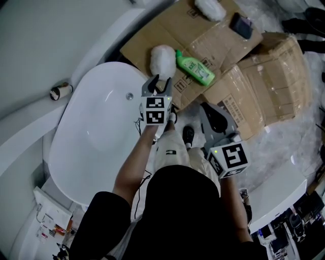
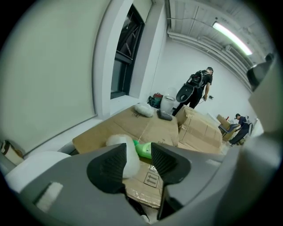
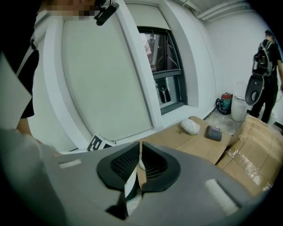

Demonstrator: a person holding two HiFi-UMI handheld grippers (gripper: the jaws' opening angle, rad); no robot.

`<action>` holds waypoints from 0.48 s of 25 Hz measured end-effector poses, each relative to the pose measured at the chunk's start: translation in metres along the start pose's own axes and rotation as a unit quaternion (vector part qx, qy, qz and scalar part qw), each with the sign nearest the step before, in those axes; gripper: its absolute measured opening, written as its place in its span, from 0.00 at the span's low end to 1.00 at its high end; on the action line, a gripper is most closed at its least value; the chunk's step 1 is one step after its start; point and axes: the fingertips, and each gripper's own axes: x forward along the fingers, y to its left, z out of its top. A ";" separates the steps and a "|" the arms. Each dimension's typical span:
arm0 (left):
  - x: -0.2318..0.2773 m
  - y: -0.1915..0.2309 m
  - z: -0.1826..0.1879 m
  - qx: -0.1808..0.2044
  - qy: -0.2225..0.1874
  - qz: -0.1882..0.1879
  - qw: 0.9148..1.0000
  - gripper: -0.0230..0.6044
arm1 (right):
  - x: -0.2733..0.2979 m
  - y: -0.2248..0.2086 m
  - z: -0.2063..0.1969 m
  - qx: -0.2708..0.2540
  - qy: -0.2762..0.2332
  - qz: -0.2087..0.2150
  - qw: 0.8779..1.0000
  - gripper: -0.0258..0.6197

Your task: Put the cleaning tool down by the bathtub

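The cleaning tool, a white fluffy pad [image 1: 162, 59], lies on flattened cardboard [image 1: 152, 35] beside the far end of the white bathtub [image 1: 101, 132]. A green bottle [image 1: 195, 68] lies against its right side. My left gripper [image 1: 159, 81] hovers just short of the pad with its jaws apart and not touching it. In the left gripper view the pad [image 2: 118, 140] and bottle [image 2: 143, 149] show beyond the open gripper [image 2: 138, 152]. My right gripper [image 1: 207, 109] hangs over the floor to the right, shut, with nothing seen held [image 3: 139, 148].
A second white pad [image 1: 210, 7] and a dark object [image 1: 241, 25] lie further along the cardboard. A taped cardboard box [image 1: 274, 76] stands at the right. A tape roll [image 1: 61, 91] sits on the ledge left of the tub. People [image 2: 199, 86] stand far back.
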 end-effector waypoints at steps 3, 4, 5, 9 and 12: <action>-0.015 -0.013 0.004 0.004 -0.019 0.004 1.000 0.29 | -0.013 0.000 -0.008 0.000 -0.005 0.003 1.000 0.06; -0.021 -0.018 0.004 0.005 -0.026 0.005 1.000 0.26 | -0.019 0.000 -0.013 0.002 -0.004 0.003 1.000 0.06; -0.027 -0.023 0.004 0.007 -0.032 0.007 0.999 0.25 | -0.024 0.000 -0.017 0.004 -0.003 0.004 1.000 0.06; -0.050 -0.041 0.002 0.019 -0.048 0.016 0.999 0.24 | -0.045 0.003 -0.028 0.000 -0.013 0.012 1.000 0.06; -0.067 -0.056 -0.003 0.018 -0.054 0.023 0.998 0.23 | -0.066 0.006 -0.035 -0.003 -0.029 0.014 0.999 0.06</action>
